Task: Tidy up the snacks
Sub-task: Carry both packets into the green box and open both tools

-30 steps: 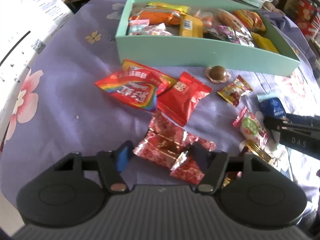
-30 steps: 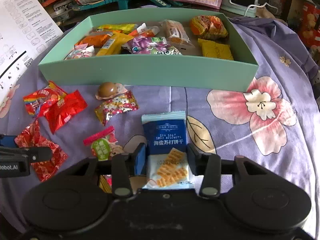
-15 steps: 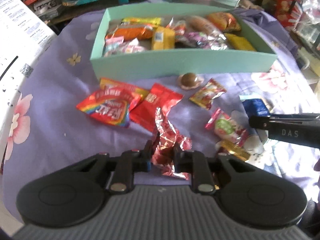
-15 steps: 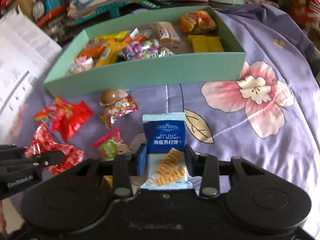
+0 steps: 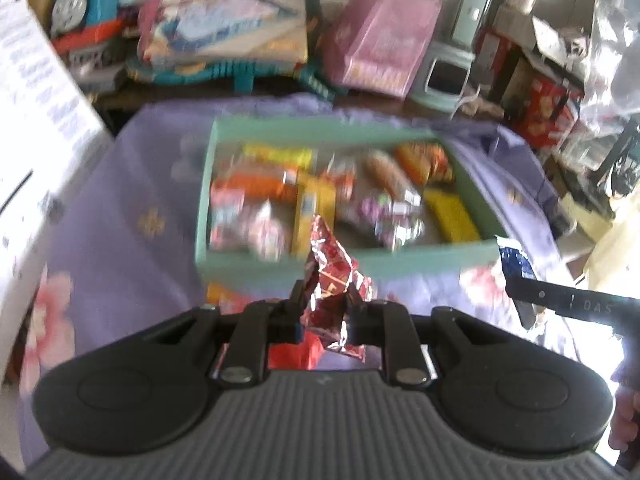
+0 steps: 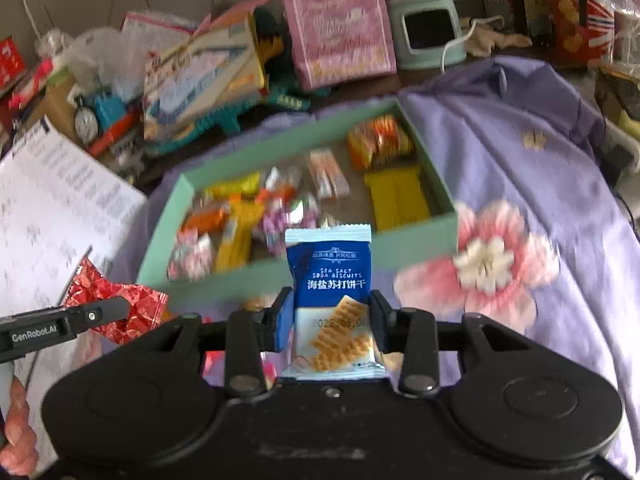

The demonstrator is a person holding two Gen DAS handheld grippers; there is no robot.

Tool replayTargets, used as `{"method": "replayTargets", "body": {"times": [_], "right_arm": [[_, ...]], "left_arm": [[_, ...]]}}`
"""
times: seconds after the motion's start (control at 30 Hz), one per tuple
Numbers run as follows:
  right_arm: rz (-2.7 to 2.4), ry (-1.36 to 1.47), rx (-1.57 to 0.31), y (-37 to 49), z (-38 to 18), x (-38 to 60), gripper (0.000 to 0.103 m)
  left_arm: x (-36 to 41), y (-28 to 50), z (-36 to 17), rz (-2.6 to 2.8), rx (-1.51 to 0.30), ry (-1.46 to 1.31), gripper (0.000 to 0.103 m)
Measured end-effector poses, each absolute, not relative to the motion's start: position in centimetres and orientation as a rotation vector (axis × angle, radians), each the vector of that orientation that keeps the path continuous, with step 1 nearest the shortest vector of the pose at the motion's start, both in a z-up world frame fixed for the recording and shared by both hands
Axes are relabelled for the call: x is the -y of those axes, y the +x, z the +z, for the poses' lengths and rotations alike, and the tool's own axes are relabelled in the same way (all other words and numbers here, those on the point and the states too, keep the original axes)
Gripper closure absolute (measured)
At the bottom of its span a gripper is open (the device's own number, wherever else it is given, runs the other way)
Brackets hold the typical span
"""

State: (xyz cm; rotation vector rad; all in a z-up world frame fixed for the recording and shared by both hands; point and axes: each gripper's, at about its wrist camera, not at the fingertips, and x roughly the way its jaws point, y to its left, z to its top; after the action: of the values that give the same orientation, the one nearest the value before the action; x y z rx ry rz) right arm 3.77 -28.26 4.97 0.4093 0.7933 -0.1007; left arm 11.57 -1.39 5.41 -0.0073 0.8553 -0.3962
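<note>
Snacks sit mostly in the mint-green box (image 6: 416,246), which lies toward the far edge of the purple floral cloth (image 6: 540,184) covering the tabletop. It is open-topped w/ low walls and already holds a mix of orange, yellow, pink and purple packets. Blur hides the detail.

Next in size is the blue soda-biscuit packet (image 6: 329,276), upright in the right gripper (image 6: 330,318), in front of the box's near wall and clear of the cloth. Judged: light, flat, slick film w/ brittle crackers inside, so a gentle pinch across the lower half suits it, not a hard squeeze. The right jaws stand part-closed, pads pressing both side edges of the packet. The grip looks square.

Smaller still is the red foil snack pack (image 5: 332,276), crumpled and bunched in the left gripper (image 5: 322,308), also above the cloth near the box's front wall. Judged: very light, soft, crinkly, prob. slippery where the foil folds; it could slide out if held only by a loose flap. The left jaws are nearly fully closed, w/ foil squeezed between them and loose ends poking out top and bottom.

A few red and orange wrappers (image 5: 296,354) lie on the cloth below the left gripper, partly hidden.
</note>
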Motion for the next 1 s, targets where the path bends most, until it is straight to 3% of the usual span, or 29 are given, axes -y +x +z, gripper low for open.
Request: {"method": "replayTargets", "body": {"times": [0.27,0.67,0.73,0.77,0.8,0.83,0.87,0.9,1.0], "right_arm": [[-0.128,0.42,-0.761,10.2,7.0,29.9,0.065],[-0.159,0.438,-0.832,16.6,3.1,30.7,0.065],[-0.154,0.439,-0.841,16.8,2.7,30.6,0.06],[-0.156,0.441,-0.844,16.9,2.6,30.6,0.057],[-0.156,0.445,-0.843,17.0,2.7,30.6,0.041],[-0.161,0.446,-0.839,16.9,2.8,30.6,0.02],[-0.171,0.441,-0.827,16.8,2.9,30.6,0.012],[-0.176,0.435,-0.81,16.4,3.2,30.5,0.003],[-0.189,0.415,-0.785,15.5,3.8,30.4,0.0]], "left_arm": [[4.8,19.0,6.8,-0.412,-0.852,-0.029,0.085],[8.3,24.2,2.4,-0.41,-0.945,-0.02,0.085],[8.6,24.5,1.8,-0.41,-0.958,-0.02,0.083],[8.8,24.5,1.6,-0.403,-0.962,-0.015,0.074],[8.9,24.5,1.3,-0.393,-0.958,-0.004,0.061],[9.0,24.4,1.2,-0.38,-0.952,0.011,0.022],[9.1,24.1,1.2,-0.352,-0.935,0.03,0.0],[8.9,23.7,1.3,-0.328,-0.905,0.046,0.0],[8.8,23.1,1.4,-0.334,-0.904,0.082,0.0]]}}
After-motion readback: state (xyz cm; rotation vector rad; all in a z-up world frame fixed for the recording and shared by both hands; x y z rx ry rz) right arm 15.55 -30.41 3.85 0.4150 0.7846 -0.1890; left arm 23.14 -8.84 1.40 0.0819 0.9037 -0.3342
